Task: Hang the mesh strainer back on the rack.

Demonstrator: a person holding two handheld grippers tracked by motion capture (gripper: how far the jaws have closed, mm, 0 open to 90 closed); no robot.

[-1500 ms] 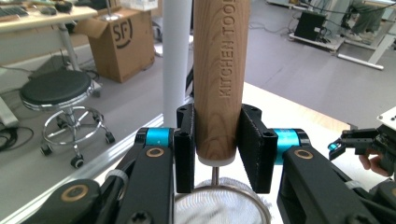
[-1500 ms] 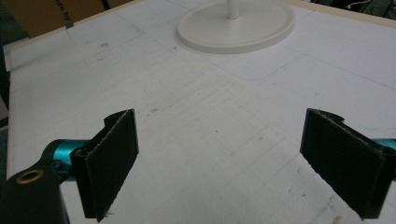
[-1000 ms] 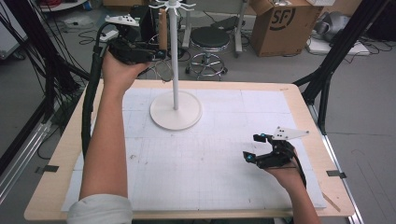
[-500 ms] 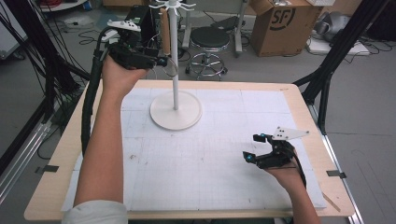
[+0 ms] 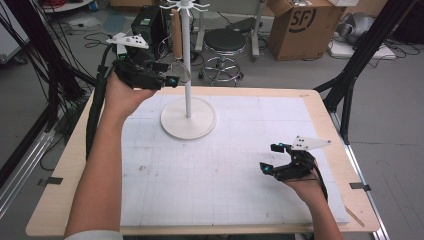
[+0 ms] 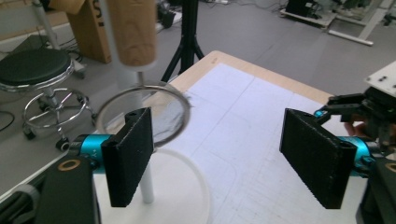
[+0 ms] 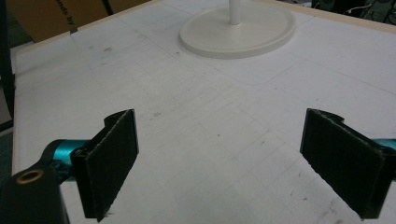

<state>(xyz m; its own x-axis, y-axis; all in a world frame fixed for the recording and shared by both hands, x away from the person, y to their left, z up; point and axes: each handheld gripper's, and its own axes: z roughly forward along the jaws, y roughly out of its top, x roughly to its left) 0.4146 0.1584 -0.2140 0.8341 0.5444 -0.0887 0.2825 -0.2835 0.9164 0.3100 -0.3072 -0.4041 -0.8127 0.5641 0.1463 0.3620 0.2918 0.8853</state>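
While the person's right hand [image 5: 307, 187] rests low over the near right part of the counter [image 5: 65, 200], the right gripper [image 5: 274, 159] it holds sits just above the white gridded mat [image 5: 225, 170] with its jaws spread wide and nothing between them. From the right gripper view, those two black jaws frame a bare stretch of mat, with the round white base [image 7: 238, 28] of the stand well beyond them.

Farther in, the left forearm [image 5: 102, 170] reaches up the left side of the counter to the left gripper [image 5: 167, 75], which is raised above the far left part of the mat, just beside the stand's white pole [image 5: 186, 65]. Its jaws also stand wide apart and grip nothing. In the left gripper view, a thin metal ring [image 6: 142, 114] hangs close behind the left jaw, below a brown cylindrical piece [image 6: 133, 30] that hangs beside the pole; whether the jaw touches the ring cannot be told. The right gripper shows farther off in that view, past the other jaw.

At the top of the pole, short white hooks [image 5: 182, 5] fan outward. Beyond the counter's far edge stand a black round stool [image 5: 227, 42] on a chrome frame, a cardboard box [image 5: 300, 25], and black tripod legs [image 5: 355, 65] on the grey floor.
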